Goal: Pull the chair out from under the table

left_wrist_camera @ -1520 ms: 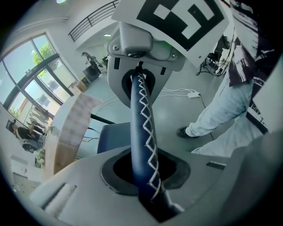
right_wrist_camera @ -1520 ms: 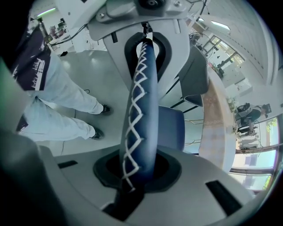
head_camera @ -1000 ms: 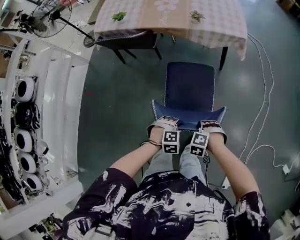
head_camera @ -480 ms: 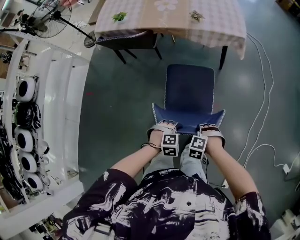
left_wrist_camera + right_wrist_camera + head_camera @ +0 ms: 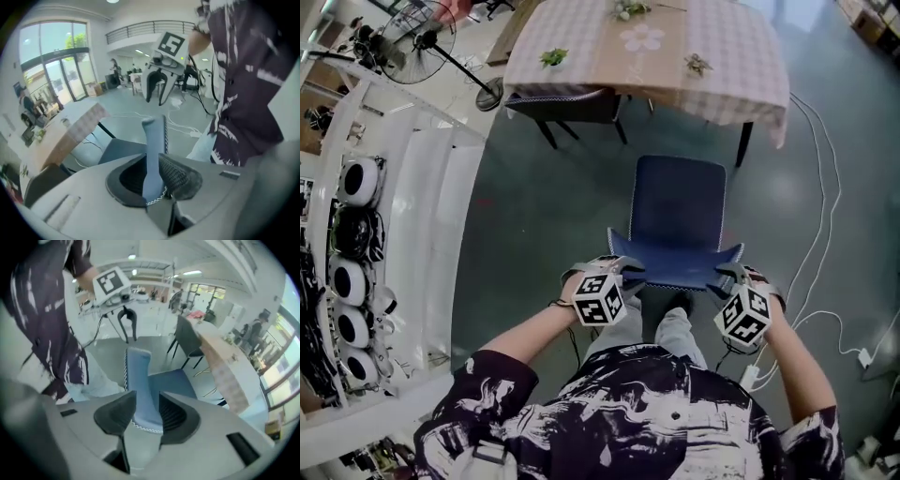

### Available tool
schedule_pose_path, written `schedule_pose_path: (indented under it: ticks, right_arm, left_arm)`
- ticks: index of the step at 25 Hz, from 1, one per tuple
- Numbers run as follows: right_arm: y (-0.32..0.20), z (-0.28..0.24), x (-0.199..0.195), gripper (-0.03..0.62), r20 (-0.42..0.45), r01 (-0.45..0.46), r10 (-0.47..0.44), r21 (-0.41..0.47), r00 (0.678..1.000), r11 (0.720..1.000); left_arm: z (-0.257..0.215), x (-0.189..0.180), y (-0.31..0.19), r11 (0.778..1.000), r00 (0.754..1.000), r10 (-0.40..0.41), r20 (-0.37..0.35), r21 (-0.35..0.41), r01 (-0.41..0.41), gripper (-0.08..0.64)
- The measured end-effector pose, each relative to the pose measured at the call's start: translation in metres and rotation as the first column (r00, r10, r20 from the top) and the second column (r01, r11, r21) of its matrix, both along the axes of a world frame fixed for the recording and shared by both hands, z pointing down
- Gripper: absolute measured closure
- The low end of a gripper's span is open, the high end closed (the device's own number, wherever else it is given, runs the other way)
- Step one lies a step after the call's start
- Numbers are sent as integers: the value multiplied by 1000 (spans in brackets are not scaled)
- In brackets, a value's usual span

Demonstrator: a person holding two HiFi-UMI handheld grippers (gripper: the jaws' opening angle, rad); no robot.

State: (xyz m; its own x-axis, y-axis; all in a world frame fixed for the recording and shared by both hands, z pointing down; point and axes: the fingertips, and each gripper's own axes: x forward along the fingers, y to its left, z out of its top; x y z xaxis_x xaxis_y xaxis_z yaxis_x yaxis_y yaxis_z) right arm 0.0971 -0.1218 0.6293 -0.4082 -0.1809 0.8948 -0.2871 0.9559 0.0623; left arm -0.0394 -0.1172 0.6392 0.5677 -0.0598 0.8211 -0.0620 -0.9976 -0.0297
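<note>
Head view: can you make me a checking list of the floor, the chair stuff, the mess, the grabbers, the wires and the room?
Surface: dark, glossy floor.
Job's things: blue chair stands out from under the checked-cloth table.
Clutter: small green sprigs on the table.
Grippers: left gripper shut on the chair's back; right gripper jaws opening, chair back between them.
Cables: white cables on the floor right of the chair.
Surroundings: white shelves, fan, dark chair tucked under the table.
</note>
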Motion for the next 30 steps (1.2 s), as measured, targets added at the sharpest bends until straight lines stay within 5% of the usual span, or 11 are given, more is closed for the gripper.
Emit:
schedule_pose_path:
  ticks: [2,3,5,7,9,12,15,18,30]
  right_arm:
    - [-36,-62,4,447,174,-144,132,55,976,988]
    - [-58,-98,6,457,274,-217,184,96,944,971]
    - [-103,-176,8,474,483,-363,239,181,842,914]
    - [-136,-249,10,493,653,-488,236,233,720,841]
    - [-158,-308,11,509,750,-574,205,270,629,773]
    - [-180,-359,7,535,800,-648,179,308,572,696]
    - [-189,-377,1,543,817,-694,191,311,544,649]
    - [-189,-381,-2,556,816,-721,205,322,540,614]
    - [-178,-366,2,588,794,-762,293,299,532,575]
  left_arm:
    - [-58,-2,-36,990,978,-142,-154,-19,141,482]
    - [-92,0,-60,976,944,-215,-252,-27,215,482]
    - [-166,7,-107,941,833,-313,-456,-29,337,493]
    - [-235,15,-145,910,721,-329,-610,1,416,499]
    - [-289,23,-171,887,647,-303,-700,42,460,504]
    - [-347,35,-196,870,574,-267,-774,63,489,508]
    - [-378,46,-202,868,545,-246,-802,67,491,514]
    - [-389,52,-201,864,542,-231,-808,86,496,532]
    - [-371,57,-186,841,518,-269,-812,64,537,555]
